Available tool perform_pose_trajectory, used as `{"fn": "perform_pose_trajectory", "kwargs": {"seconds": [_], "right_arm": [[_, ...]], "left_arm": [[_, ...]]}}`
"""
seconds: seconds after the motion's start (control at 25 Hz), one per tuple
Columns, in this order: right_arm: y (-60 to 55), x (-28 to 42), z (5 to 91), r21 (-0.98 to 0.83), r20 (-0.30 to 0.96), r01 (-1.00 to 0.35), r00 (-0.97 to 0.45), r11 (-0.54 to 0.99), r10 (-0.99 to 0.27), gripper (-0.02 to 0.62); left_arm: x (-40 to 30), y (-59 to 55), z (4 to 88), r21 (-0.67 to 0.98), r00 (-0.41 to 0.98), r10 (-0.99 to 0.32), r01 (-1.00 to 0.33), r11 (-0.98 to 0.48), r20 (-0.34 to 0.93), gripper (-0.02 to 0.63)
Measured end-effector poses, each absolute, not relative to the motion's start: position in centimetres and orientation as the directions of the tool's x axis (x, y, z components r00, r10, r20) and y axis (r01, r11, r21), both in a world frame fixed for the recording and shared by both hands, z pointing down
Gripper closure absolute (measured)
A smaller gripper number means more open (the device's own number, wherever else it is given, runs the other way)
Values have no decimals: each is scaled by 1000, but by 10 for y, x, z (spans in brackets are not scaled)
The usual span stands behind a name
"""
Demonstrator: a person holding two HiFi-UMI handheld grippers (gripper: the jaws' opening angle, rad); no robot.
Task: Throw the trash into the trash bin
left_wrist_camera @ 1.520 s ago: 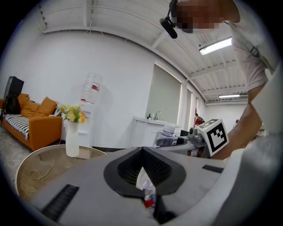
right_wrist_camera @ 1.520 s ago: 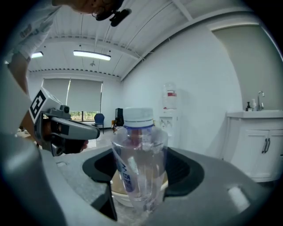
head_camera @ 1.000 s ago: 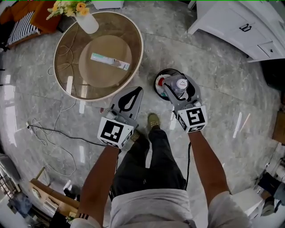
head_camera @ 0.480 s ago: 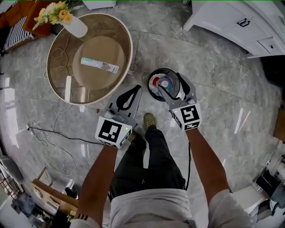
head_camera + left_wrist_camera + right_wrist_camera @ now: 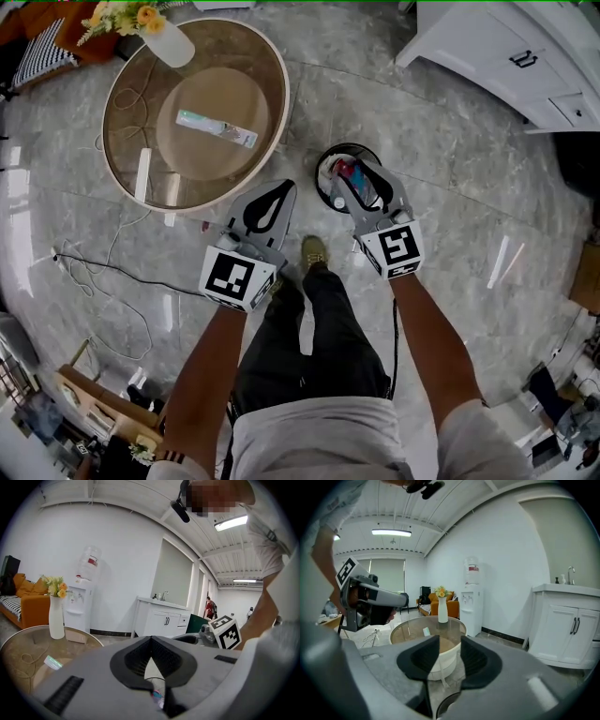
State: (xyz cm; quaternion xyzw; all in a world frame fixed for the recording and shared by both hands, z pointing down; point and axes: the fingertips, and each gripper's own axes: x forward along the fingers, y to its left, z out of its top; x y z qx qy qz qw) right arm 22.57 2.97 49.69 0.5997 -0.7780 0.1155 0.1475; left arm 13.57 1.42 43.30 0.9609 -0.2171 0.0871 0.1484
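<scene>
The black round trash bin (image 5: 348, 147) stands on the floor in front of the person's feet. A clear plastic bottle (image 5: 362, 187) with a red label lies inside it among other trash. My right gripper (image 5: 352, 174) hangs just over the bin; its jaws are closing with a gap left and nothing between them. In the right gripper view the bin's dark rim (image 5: 451, 704) shows below the right gripper (image 5: 450, 649). My left gripper (image 5: 292, 187) is to the left of the bin, shut tip to tip (image 5: 150, 638). A small colourful scrap shows low between its jaws; what it is stays unclear.
A round glass table (image 5: 281, 103) stands to the left, bearing a flat packet (image 5: 217, 128) and a flower vase (image 5: 167, 40). White cabinets (image 5: 506, 56) fill the upper right. A cable (image 5: 94, 281) trails over the floor at left. A water dispenser (image 5: 471, 603) stands by the wall.
A second ago the right gripper held the bottle above the bin; now the bottle lies in the bin and the jaws stand free of it. The left gripper has barely shifted.
</scene>
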Motion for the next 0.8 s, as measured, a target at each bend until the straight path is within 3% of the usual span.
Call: {"fn": "perform_pose_trajectory", "kwargs": {"seconds": [0.08,0.16,0.8], "right_arm": [[27,218,490,17,355,-963,-245,268,-902,550],[24,210,485,29,346,-958,-258,286,-902,597],[-16,90,443,40,273,-913,-382,407,-883,597]], "left_arm": [[130,12,431,251,885,-406,-456,-854,228,607],[124,11,427,252,882,-415,-464,-849,224,606],[20,-12,417,218,843,-494,-534,-817,212,607]]}}
